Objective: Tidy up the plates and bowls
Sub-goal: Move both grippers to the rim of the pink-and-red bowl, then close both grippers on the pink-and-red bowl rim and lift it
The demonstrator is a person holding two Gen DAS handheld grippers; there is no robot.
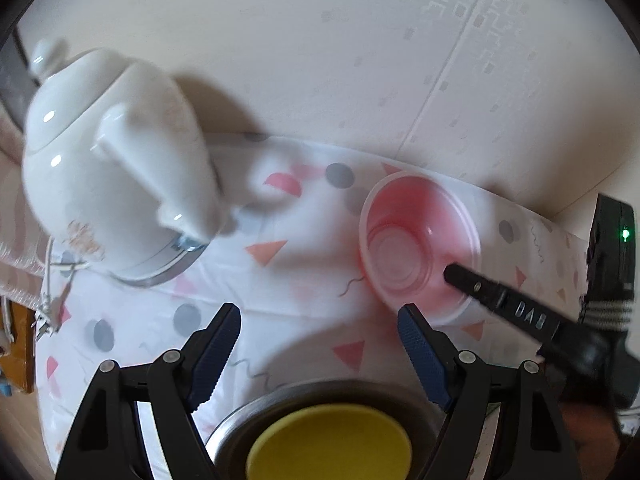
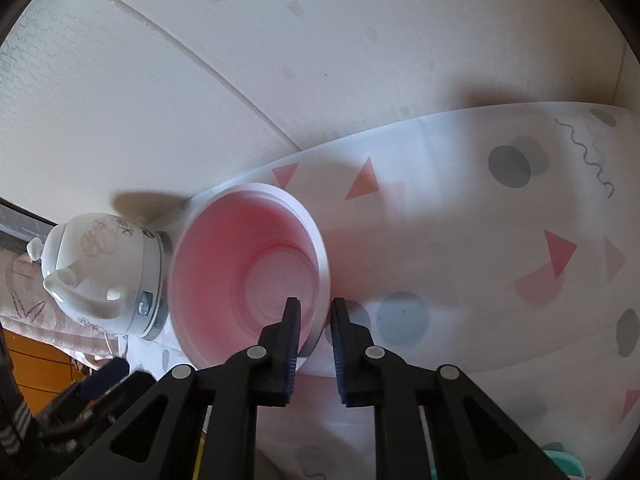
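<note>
Pink plastic, thin and see-through, is what the right gripper (image 2: 314, 320) has between its jaws: the near wall of a pink bowl (image 2: 248, 272) standing on the patterned tablecloth (image 2: 460, 220), one finger inside the rim and the other outside, the pads drawn close around the wall, though a sliver of gap shows in the right wrist view and it cannot be said for certain that both pads bear on it. The bowl sits straight ahead of those jaws and slightly to their left, upright, mouth up, close to the table's far edge by the wall; being round, it has no long axis to line up with. The left gripper (image 1: 320, 312) hangs with its jaws spread wide and nothing between them, the bowl lying ahead and to its right (the right hand is plainly the nearer one, already at the rim). Directly under the left gripper is a steel bowl (image 1: 232, 428) with a yellow dish (image 1: 328, 444) nested in it, judged the likely stack for the pink one. Count: one pink bowl, one steel bowl, one yellow dish, one white teapot (image 1: 112, 160) at the left, two grippers.
</note>
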